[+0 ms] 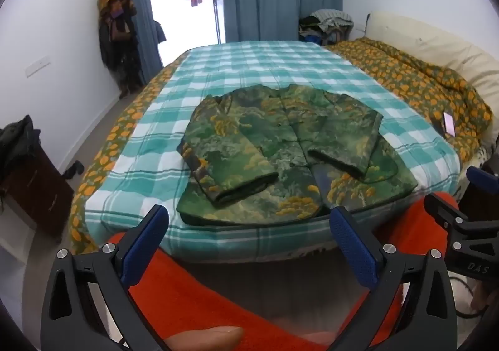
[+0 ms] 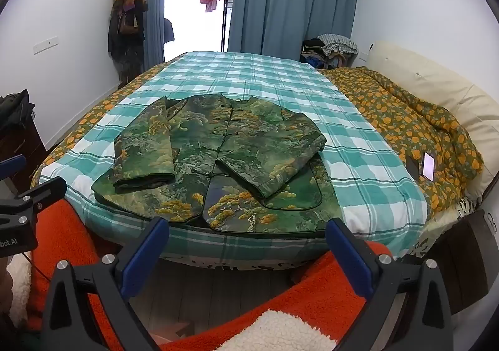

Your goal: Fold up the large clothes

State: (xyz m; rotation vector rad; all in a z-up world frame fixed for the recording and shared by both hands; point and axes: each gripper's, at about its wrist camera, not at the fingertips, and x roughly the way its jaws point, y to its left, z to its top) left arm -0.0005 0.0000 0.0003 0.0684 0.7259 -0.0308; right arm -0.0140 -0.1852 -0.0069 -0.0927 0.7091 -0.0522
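Note:
A green jacket with a yellow landscape print (image 1: 280,145) (image 2: 218,161) lies flat and front-up on the bed's teal checked cover (image 1: 249,64) (image 2: 265,76). Both sleeves are folded in across its front, and its hem reaches the near bed edge. My left gripper (image 1: 249,245) hangs open before that near edge, short of the hem, nothing between its blue pads (image 1: 146,245). My right gripper (image 2: 246,254) is likewise open and empty just short of the hem. Each gripper shows at the side of the other's view.
An orange-patterned quilt (image 2: 405,120) is bunched along the bed's right side with a phone (image 2: 428,165) on it. Red fleece sleeves or legs of the person (image 1: 187,288) fill the foreground. A dark cabinet (image 1: 31,192) stands left; coats hang on the far wall (image 2: 128,20).

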